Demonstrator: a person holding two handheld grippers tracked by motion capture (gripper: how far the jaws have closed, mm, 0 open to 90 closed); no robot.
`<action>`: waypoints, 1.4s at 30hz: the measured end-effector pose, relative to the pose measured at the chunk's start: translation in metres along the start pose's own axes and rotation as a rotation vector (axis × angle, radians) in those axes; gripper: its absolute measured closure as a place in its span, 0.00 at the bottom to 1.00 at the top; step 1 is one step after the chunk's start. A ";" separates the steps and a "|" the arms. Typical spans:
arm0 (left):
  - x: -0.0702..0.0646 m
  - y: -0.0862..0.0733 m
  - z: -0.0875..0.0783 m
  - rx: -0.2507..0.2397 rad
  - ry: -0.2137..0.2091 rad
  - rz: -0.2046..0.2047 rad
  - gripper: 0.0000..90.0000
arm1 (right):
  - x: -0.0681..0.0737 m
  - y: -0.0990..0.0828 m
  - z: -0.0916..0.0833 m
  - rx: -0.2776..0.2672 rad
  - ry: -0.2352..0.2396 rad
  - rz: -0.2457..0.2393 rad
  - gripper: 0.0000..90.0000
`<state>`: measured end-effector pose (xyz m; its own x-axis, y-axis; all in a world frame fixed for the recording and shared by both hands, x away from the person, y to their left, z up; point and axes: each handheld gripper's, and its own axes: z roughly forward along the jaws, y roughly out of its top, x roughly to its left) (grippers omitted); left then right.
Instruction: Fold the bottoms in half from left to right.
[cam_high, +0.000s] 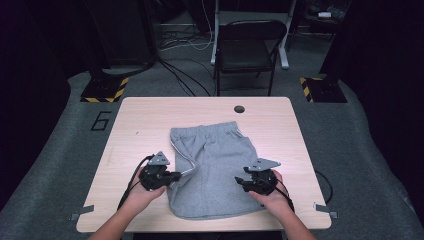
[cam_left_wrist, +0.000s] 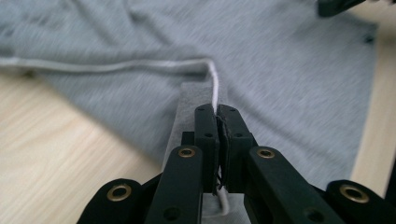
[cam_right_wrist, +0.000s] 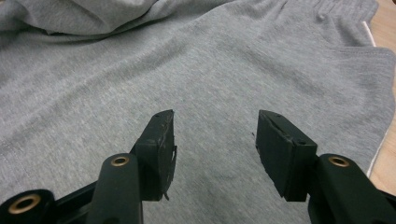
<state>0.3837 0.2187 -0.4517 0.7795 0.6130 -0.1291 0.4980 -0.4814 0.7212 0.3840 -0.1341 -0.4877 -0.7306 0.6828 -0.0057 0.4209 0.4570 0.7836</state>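
Observation:
Grey shorts (cam_high: 215, 165) with white side piping lie flat on the wooden table (cam_high: 140, 120). My left gripper (cam_high: 176, 176) is at their left edge, shut on a fold of the grey fabric. In the left gripper view the jaws (cam_left_wrist: 216, 111) are pressed together on that lifted edge of the shorts (cam_left_wrist: 280, 70), and the white piping (cam_left_wrist: 214, 84) runs into them. My right gripper (cam_high: 240, 181) rests over the right part of the shorts. In the right gripper view it (cam_right_wrist: 215, 126) stands open above the flat grey cloth (cam_right_wrist: 210, 70), with nothing between its pads.
A round cable hole (cam_high: 239, 108) sits near the table's far edge. A dark folding chair (cam_high: 250, 45) stands behind the table, with cables on the floor. Bare wood shows left of the shorts (cam_left_wrist: 56, 140). The right gripper's tip (cam_left_wrist: 336, 5) appears far off in the left gripper view.

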 end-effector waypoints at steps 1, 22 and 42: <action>-0.006 0.010 0.005 0.001 -0.023 0.020 0.97 | 0.000 0.000 0.000 -0.004 0.000 -0.004 0.52; -0.027 0.048 0.075 0.002 -0.108 -0.027 0.76 | -0.003 -0.003 0.002 0.005 0.004 0.009 0.52; 0.011 -0.013 0.013 -0.059 0.065 -0.083 0.68 | 0.041 0.023 0.036 0.011 0.096 -0.030 0.50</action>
<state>0.3907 0.2237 -0.4708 0.7093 0.6894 -0.1474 0.5353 -0.3907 0.7489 0.3829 -0.0753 -0.4922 -0.7910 0.6111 0.0308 0.4032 0.4828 0.7774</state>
